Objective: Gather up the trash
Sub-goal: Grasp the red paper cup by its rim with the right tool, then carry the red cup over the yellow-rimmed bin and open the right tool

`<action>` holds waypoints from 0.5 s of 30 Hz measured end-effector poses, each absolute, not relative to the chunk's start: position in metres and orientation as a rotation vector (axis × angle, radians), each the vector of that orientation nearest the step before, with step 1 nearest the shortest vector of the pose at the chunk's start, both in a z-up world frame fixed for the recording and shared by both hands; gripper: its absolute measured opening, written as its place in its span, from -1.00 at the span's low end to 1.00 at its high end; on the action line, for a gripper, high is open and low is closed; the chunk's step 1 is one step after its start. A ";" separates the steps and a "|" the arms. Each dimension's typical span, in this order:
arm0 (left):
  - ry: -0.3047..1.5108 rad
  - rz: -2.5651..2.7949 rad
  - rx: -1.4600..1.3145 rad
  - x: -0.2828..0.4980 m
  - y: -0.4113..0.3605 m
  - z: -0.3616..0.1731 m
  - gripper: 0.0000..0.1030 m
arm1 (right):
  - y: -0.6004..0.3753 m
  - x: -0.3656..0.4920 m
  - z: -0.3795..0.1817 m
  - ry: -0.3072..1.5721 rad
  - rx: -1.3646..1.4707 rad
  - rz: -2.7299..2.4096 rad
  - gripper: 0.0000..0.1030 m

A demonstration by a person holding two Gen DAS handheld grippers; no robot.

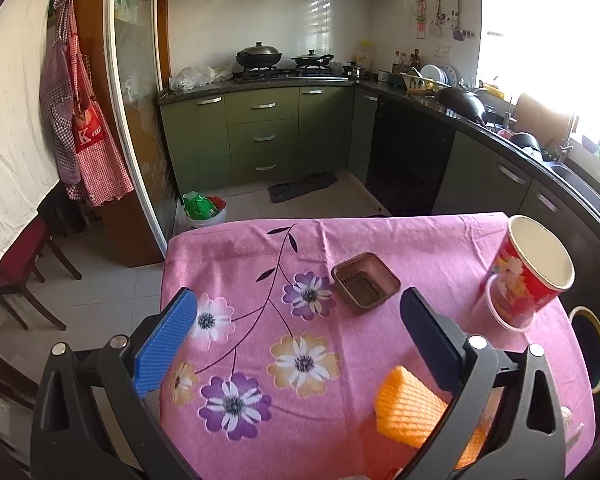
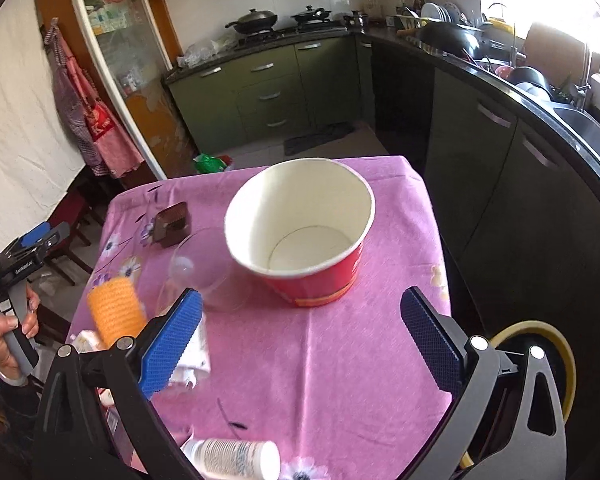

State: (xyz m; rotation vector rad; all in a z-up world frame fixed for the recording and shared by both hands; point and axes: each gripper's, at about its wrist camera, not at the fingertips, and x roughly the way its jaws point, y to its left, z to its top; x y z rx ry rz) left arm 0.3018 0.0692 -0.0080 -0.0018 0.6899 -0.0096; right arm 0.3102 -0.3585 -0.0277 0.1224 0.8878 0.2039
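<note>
The white tube lies nearest the right wrist camera, on its side at the bottom edge of the view, cut off; it carries fine print too blurred to read. Above it the right hand-held gripper stands released, its blue pads wide apart with only pink cloth between them. Just beyond the gripper sits the red paper cup, upright, white inside and empty; the writing on its red wall cannot be made out. A clear plastic lid lies against the cup's left side, hard to trace against the cloth. Left of the cup, an orange foam net sleeve lies near the bench edge, with crumpled white paper beside it, partly hidden by the gripper's left pad. A small brown square basket sits further back, left of the cup. The cup has bare cloth to its right and in front.

In the left wrist view, the left hand-held gripper is likewise released and empty, over the flowered cloth. A hand grips its handle. On the wall hangs a red checked apron marked "K".
</note>
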 end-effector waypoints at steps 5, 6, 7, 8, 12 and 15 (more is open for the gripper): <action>0.688 0.034 -0.034 0.332 0.081 -0.032 0.88 | -0.374 0.395 -0.037 1.062 0.119 0.132 0.30; 0.683 0.045 -0.038 0.334 0.083 -0.036 0.88 | -0.376 0.409 -0.040 1.095 0.111 0.115 0.15; 0.679 0.045 -0.043 0.336 0.084 -0.040 0.88 | -0.376 0.423 -0.045 1.129 0.099 0.103 0.01; 0.682 0.042 -0.045 0.337 0.085 -0.043 0.88 | -0.377 0.434 -0.049 1.162 0.092 0.094 -0.04; 0.714 0.033 -0.002 0.343 0.075 -0.058 0.88 | -0.377 0.466 -0.071 1.288 0.061 0.058 -0.28; 0.724 0.007 0.013 0.343 0.068 -0.062 0.88 | -0.378 0.473 -0.093 1.352 0.068 0.044 -0.56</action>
